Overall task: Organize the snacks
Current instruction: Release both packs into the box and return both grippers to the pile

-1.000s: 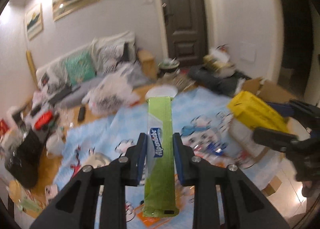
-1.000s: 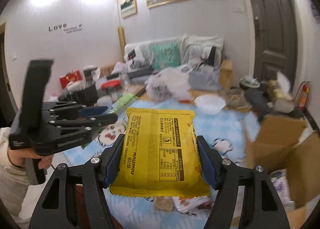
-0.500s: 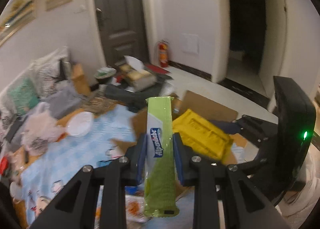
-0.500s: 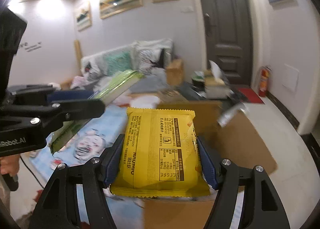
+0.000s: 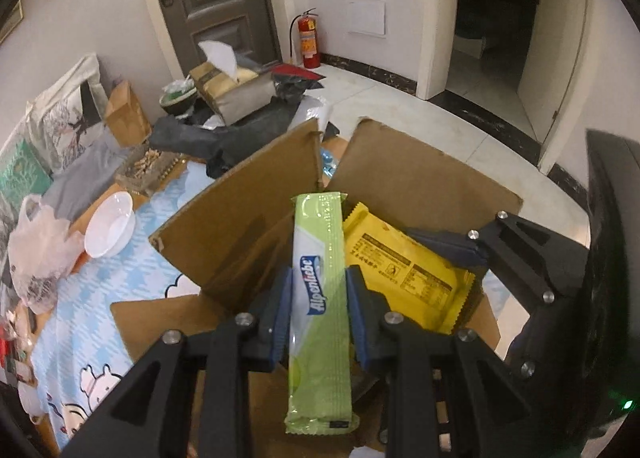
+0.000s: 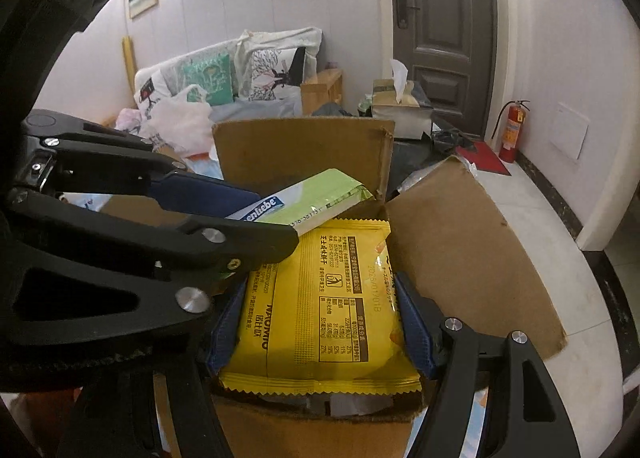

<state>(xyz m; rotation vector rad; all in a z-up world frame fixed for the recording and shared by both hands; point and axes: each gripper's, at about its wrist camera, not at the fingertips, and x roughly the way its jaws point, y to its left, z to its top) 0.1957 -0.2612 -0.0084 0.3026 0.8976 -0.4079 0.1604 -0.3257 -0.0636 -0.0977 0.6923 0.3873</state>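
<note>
My left gripper (image 5: 319, 310) is shut on a long green Alpenliebe pack (image 5: 320, 290) and holds it over the open cardboard box (image 5: 248, 226). My right gripper (image 6: 320, 326) is shut on a yellow snack packet (image 6: 320, 310), also over the box mouth (image 6: 460, 242). The two grippers are side by side and close. The yellow packet (image 5: 396, 270) shows right of the green pack in the left wrist view; the green pack (image 6: 308, 202) shows above the yellow packet in the right wrist view. The box's inside is mostly hidden.
The box flaps stand open. A blue patterned cloth (image 5: 100, 298) covers the table left of the box, with a white bowl (image 5: 110, 224) and a plastic bag (image 5: 36, 254) on it. A tissue box (image 5: 230, 88), a sofa with cushions (image 6: 224, 78) and a fire extinguisher (image 5: 308, 38) lie beyond.
Both grippers swung right from the cloth-covered table to above the open cardboard box and tilted down toward it, each still holding its snack. They have drawn closer together.
</note>
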